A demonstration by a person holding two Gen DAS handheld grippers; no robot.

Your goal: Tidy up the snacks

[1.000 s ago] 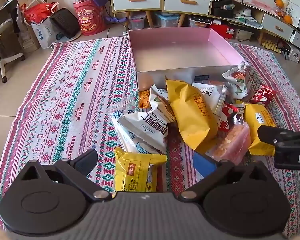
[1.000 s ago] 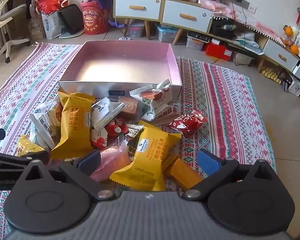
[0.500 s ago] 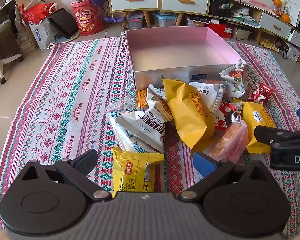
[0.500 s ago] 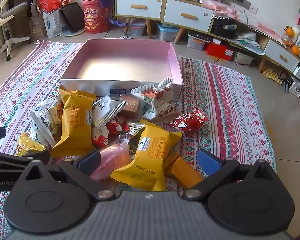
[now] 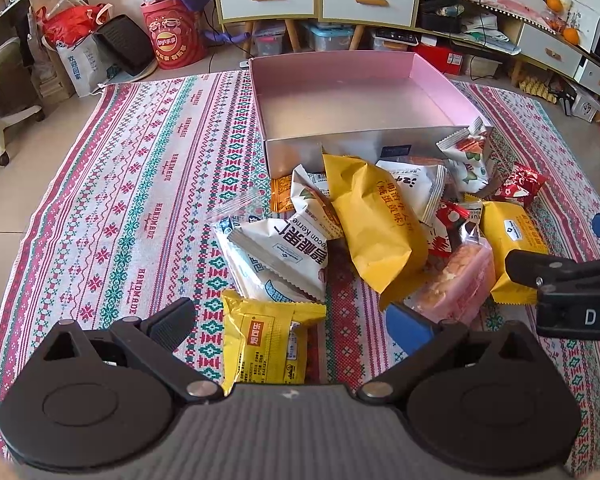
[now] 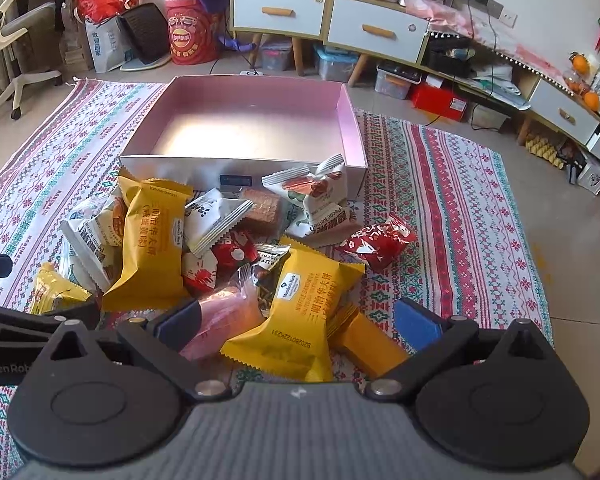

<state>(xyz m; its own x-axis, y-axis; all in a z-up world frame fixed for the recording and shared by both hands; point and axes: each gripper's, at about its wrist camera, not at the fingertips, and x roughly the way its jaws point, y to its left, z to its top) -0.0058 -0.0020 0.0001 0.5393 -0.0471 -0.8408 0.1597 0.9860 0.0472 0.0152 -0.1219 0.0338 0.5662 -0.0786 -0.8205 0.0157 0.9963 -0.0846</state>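
Left gripper (image 5: 286,330) is hovering agape over small yellow packet (image 5: 266,340) | right gripper (image 6: 298,320) is hovering agape over yellow wafer pack (image 6: 300,312) | pink box (image 6: 348,120) is lying unfilled behind snack pile | step: likely first pick, nothing gripped | next: lowering, closing on one pack.

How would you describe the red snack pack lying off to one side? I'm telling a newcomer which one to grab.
Start at the pink box on the patterned rug. The snack pile lies along its near wall; look to the pile's right edge. The red crinkled pack with white markings lies there on bare rug, the only large all-red one, apart from the yellow packs.
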